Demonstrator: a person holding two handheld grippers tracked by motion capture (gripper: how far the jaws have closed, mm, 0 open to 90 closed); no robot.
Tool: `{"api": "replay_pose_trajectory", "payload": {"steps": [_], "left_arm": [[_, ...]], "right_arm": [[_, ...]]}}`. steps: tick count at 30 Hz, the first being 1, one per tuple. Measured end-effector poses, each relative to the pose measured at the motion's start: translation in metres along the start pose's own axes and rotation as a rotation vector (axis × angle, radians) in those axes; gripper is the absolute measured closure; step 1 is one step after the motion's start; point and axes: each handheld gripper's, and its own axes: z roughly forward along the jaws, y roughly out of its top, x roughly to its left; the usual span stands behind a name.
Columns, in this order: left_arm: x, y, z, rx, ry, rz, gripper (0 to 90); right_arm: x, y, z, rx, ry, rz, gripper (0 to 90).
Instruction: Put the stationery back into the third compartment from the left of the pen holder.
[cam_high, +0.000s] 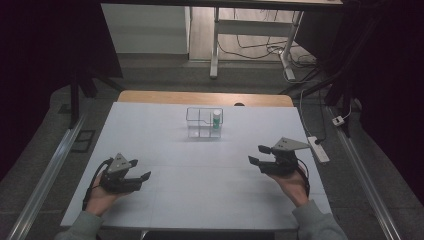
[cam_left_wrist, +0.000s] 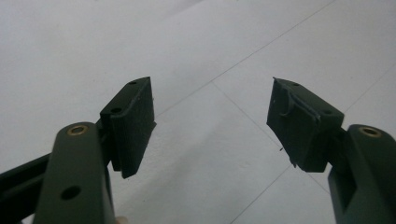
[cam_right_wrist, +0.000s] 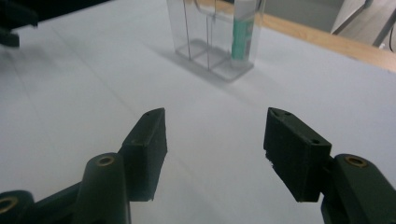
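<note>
A clear plastic box with compartments (cam_high: 204, 123) (cam_right_wrist: 205, 44) stands at the middle back of the white table (cam_high: 200, 175). A small green and white bottle (cam_high: 216, 120) (cam_right_wrist: 243, 32) stands upright in its right rear compartment. My left gripper (cam_high: 141, 171) (cam_left_wrist: 212, 121) is held at the front left, jaws wide open, nothing between them. My right gripper (cam_high: 259, 154) (cam_right_wrist: 215, 149) is held at the right, open and empty, pointing toward the box from well short of it.
A wooden table edge (cam_high: 205, 98) runs behind the white surface. A white power strip (cam_high: 318, 149) lies just off the right edge, with cables (cam_high: 260, 50) on the floor beyond. A metal rail (cam_high: 45, 175) runs along the left.
</note>
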Motion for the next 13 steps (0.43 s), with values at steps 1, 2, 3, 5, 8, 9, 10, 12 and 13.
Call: {"api": "replay_pose_trajectory", "payload": {"steps": [1, 2, 3, 5, 8, 9, 10, 12, 13], "left_arm": [[0.0, 0.0, 0.0, 0.0, -0.001, 0.001, 31.6], [0.0, 0.001, 0.001, 0.0, -0.001, 0.0, 31.6], [-0.001, 0.001, 0.001, -0.001, -0.001, 0.001, 31.6], [-0.001, 0.001, 0.001, -0.002, -0.002, -0.001, 31.6], [0.0, 0.002, 0.0, -0.004, 0.0, -0.002, 31.6], [0.0, 0.002, 0.0, -0.006, -0.001, -0.003, 31.6], [0.0, 0.002, 0.0, -0.007, 0.0, -0.003, 31.6], [0.0, 0.002, 0.0, -0.01, 0.0, -0.003, 31.6], [0.0, 0.002, 0.0, -0.011, 0.001, -0.002, 31.5]], "right_arm": [[0.0, -0.005, -0.004, 0.004, -0.004, -0.001, 38.5], [0.0, -0.01, -0.007, 0.001, -0.003, 0.006, 38.5], [0.0, -0.014, -0.01, 0.006, -0.003, 0.011, 38.5], [-0.001, -0.021, -0.014, 0.005, -0.007, 0.021, 38.4], [-0.002, -0.027, -0.016, 0.01, -0.006, 0.021, 38.2], [-0.002, -0.028, -0.015, 0.011, -0.002, 0.024, 38.0], [-0.002, -0.028, -0.015, 0.015, 0.001, 0.021, 37.9], [-0.001, -0.029, -0.015, 0.011, 0.0, 0.022, 37.5], [-0.001, -0.029, -0.015, 0.015, 0.001, 0.022, 37.2]]}}
